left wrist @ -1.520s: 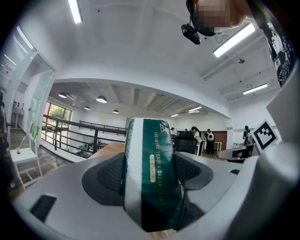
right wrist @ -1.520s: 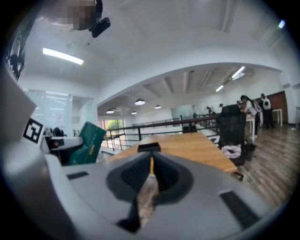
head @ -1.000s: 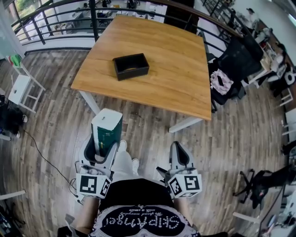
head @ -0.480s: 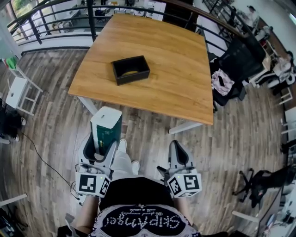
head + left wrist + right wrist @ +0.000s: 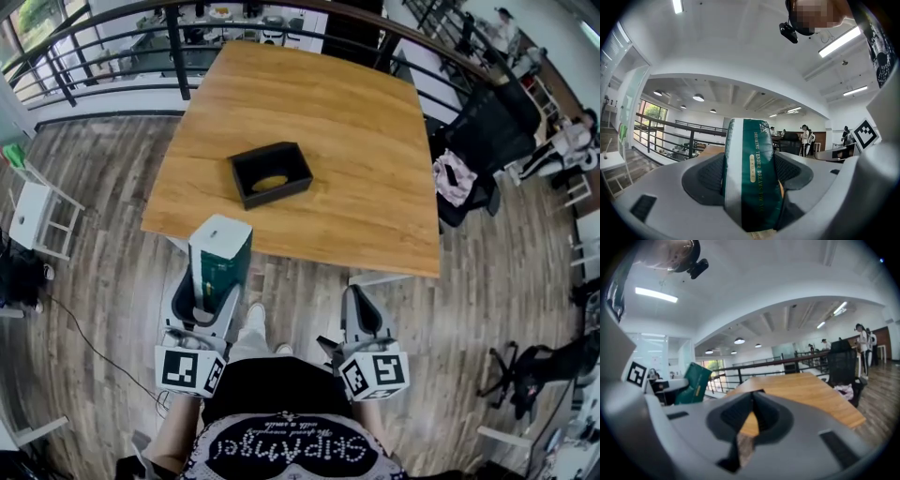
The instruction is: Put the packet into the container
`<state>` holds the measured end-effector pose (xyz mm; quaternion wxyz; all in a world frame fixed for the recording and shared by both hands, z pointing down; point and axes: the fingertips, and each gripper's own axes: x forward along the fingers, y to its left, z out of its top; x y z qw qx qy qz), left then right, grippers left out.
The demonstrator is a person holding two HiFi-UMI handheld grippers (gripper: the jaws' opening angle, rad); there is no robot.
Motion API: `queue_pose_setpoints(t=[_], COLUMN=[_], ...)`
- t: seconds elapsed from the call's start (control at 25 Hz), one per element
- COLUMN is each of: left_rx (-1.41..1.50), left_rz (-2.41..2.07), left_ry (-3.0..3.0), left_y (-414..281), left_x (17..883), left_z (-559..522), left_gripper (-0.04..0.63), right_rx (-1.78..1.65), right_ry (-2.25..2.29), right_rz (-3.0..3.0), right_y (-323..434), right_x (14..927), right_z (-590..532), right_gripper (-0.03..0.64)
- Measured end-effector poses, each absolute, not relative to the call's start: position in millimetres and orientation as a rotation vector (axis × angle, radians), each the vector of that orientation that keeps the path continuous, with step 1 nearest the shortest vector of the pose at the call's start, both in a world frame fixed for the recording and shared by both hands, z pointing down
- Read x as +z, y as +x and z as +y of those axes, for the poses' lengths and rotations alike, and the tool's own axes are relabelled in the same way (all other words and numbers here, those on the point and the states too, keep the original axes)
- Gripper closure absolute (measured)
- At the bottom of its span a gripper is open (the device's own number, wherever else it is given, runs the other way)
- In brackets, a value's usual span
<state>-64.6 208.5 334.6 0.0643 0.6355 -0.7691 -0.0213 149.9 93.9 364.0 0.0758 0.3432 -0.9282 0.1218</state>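
Note:
A green and white packet [image 5: 218,262] stands upright in my left gripper [image 5: 203,302], which is shut on it; in the left gripper view the packet [image 5: 751,174] fills the gap between the jaws. My right gripper [image 5: 361,314] is held beside it, shut with nothing in it, its jaw tips touching in the right gripper view [image 5: 752,397]. The black open container [image 5: 271,173] sits on the wooden table [image 5: 366,141], ahead of and slightly right of the packet. Both grippers hover over the floor, short of the table's near edge.
A black railing [image 5: 112,47] runs behind the table. A black office chair [image 5: 483,141] with cloth on it stands to the table's right. A white stool [image 5: 42,216] is at the left. A black cable [image 5: 94,328] lies on the plank floor.
The table and container have drawn nearer in the head view; both grippers keep their places in the view, the left still shut on the packet.

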Motion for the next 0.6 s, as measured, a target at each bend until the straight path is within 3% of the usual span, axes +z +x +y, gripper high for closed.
queue_pose_setpoints(t=[0.6], left_rx=[-0.045], left_rz=[-2.234], left_ry=[1.994], left_y=[-128.9], left_x=[343.9], left_z=[168.4], left_gripper=[0.242], right_rx=[0.391], right_ry=[1.098], right_rz=[-2.753], right_y=[85.9], right_x=[370.9], right_z=[72.7], right_gripper=[0.577])
